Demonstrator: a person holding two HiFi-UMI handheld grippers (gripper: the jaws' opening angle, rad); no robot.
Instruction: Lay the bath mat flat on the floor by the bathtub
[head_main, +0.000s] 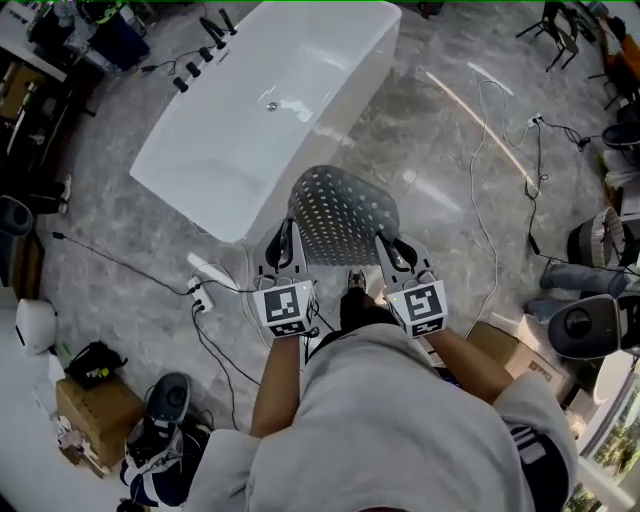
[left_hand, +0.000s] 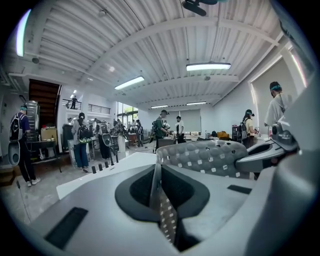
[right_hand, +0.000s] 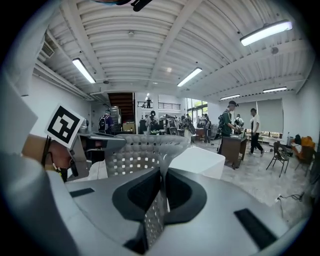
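Observation:
A grey perforated bath mat (head_main: 343, 212) hangs between my two grippers, held up above the marble floor just in front of the white bathtub (head_main: 268, 112). My left gripper (head_main: 285, 245) is shut on the mat's left edge, and the mat (left_hand: 212, 157) runs through its jaws in the left gripper view. My right gripper (head_main: 392, 252) is shut on the right edge; in the right gripper view the mat (right_hand: 135, 152) bends away to the left. The tub (right_hand: 197, 161) shows behind it.
Cables (head_main: 485, 200) trail over the floor right of the tub, and a power strip (head_main: 200, 296) lies at its near left corner. Cardboard boxes (head_main: 95, 410), a shoe (head_main: 165, 405) and a black fan (head_main: 590, 325) stand around me. Several people stand far off in the hall.

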